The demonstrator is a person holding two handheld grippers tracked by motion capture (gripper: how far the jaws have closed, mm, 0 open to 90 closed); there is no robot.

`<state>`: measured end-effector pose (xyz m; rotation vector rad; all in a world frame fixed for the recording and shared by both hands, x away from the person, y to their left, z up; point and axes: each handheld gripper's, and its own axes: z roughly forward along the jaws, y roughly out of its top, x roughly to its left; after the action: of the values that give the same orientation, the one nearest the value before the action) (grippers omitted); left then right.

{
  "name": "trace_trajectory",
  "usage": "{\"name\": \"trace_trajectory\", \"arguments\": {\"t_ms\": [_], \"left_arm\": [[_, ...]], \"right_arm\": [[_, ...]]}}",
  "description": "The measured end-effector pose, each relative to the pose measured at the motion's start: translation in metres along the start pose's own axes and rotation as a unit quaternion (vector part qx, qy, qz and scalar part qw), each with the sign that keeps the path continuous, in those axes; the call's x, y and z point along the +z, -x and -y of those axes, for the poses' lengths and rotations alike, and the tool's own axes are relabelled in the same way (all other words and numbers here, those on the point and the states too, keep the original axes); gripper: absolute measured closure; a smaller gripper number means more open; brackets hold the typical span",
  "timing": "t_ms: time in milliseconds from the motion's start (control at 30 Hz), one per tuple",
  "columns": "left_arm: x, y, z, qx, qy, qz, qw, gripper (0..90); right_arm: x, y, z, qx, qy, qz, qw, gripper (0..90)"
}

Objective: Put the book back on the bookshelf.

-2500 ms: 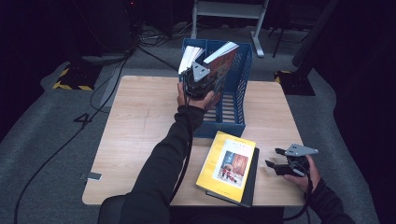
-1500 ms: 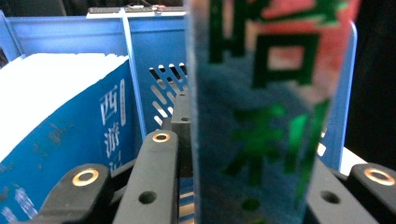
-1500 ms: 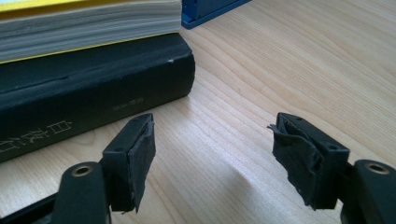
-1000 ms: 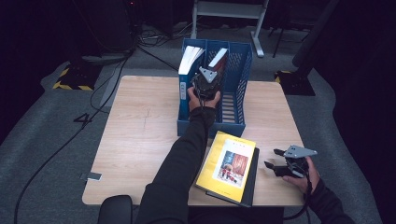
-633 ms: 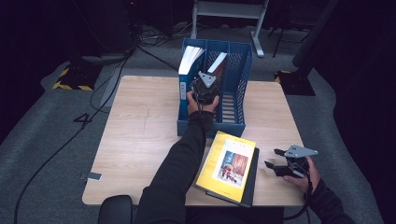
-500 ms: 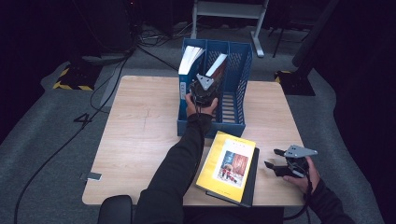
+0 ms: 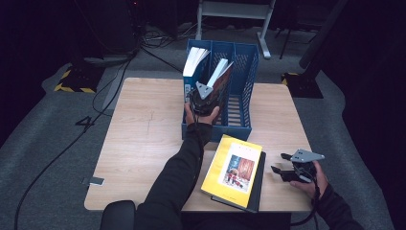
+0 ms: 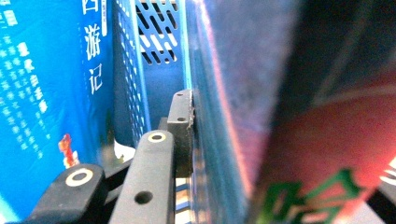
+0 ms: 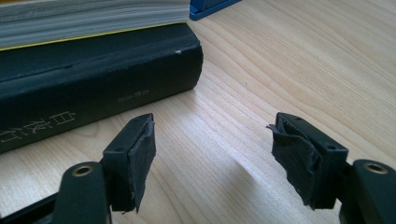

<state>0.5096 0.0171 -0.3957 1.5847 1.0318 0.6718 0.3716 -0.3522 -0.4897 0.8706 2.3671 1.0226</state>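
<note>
One book already stands in the blue file rack (image 7: 242, 125) at twelve o'clock as the left gripper (image 7: 205, 96), jaws just easing apart but touching it, lowers a red-covered book (image 7: 221, 81) into the middle slot; the right gripper (image 7: 287, 168), jaws apart and empty, waits at five o'clock beside the yellow book (image 7: 233, 168) stacked on a black book (image 9: 93, 88).

a yellow book (image 7: 237, 170) lies on a black book (image 9: 88, 79) on the wooden table (image 7: 143, 139).

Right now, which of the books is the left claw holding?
The dark, red-covered book leaning in the middle slot of the blue file rack; the left claw grips it. The others stand untouched or lie stacked on the table.
</note>
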Motion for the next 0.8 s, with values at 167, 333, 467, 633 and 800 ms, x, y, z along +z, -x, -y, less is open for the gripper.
{"name": "trace_trajectory", "arguments": {"t_ms": [167,333,467,633,800], "left_arm": [[-0.011,-0.005,-0.009,0.019,0.005,0.006,0.9998,63.5],[-0.014,-0.01,-0.019,0.023,0.009,0.003,0.9997,57.5],[-0.013,-0.015,-0.027,0.03,0.003,0.011,0.9995,56.5],[-0.011,-0.01,-0.037,0.031,-0.012,0.0,0.9994,64.6],[-0.005,0.004,-0.04,0.053,-0.013,0.0,0.9985,73.1]], "right_arm": [[0.002,-0.001,0.001,-0.003,-0.005,-0.001,1.0,30.9],[0.002,-0.002,0.0,-0.006,-0.007,-0.003,1.0,31.0],[0.003,-0.002,0.0,-0.004,-0.009,-0.005,0.9999,31.3],[0.004,-0.002,0.001,-0.005,-0.01,-0.008,0.9999,31.6],[0.003,-0.002,0.0,-0.001,-0.007,-0.008,0.9999,31.4]]}}
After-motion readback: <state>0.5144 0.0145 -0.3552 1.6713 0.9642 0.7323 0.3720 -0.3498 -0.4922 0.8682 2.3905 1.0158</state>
